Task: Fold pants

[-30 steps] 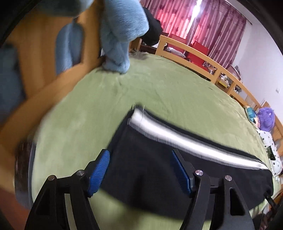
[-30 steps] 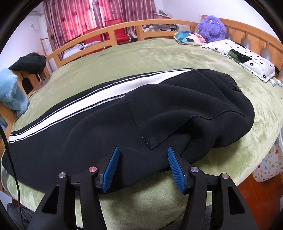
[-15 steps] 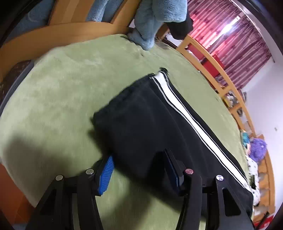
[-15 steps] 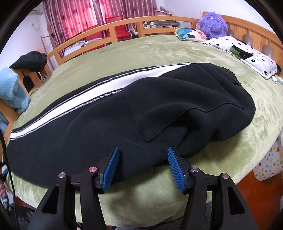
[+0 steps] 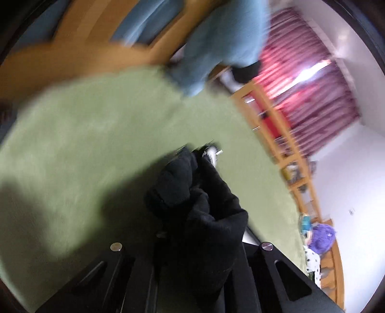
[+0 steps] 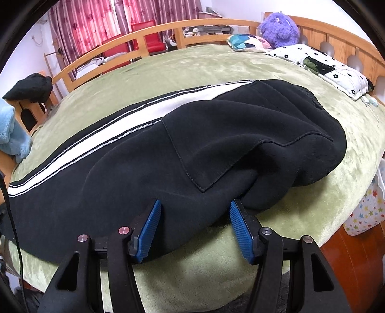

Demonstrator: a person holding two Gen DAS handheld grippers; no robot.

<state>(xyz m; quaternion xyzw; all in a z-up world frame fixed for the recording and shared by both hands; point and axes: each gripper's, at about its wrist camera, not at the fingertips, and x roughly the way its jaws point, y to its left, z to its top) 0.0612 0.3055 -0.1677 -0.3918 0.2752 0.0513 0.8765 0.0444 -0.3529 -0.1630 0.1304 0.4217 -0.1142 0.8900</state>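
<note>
The pants [image 6: 168,156] lie flat on the green blanket [image 6: 216,69] of the bed, filling the middle of the right wrist view. Half a second ago the left gripper [image 5: 192,240] had its blue fingers apart at the cuff end, with the cloth lying flat. Now the black cloth is bunched and lifted between its fingers in the lower centre of the left wrist view. The blue pads are hidden by the fabric, so the fingers seem clamped on the cuff end, though blur makes this less sure. I judge the first fold has begun: the leg end is being carried toward the waist.

The right gripper [image 6: 193,226] has not moved. Its fingers [image 6: 150,228] stand apart on either side of the near edge of the cloth, below the pocket seam, and grip nothing.

The long axis runs from the left edge of the right wrist view to the right. The white side stripe [image 6: 115,134] follows it, the cuffs point left and the waist points right, toward the purple plush toy [image 6: 279,21].
</note>
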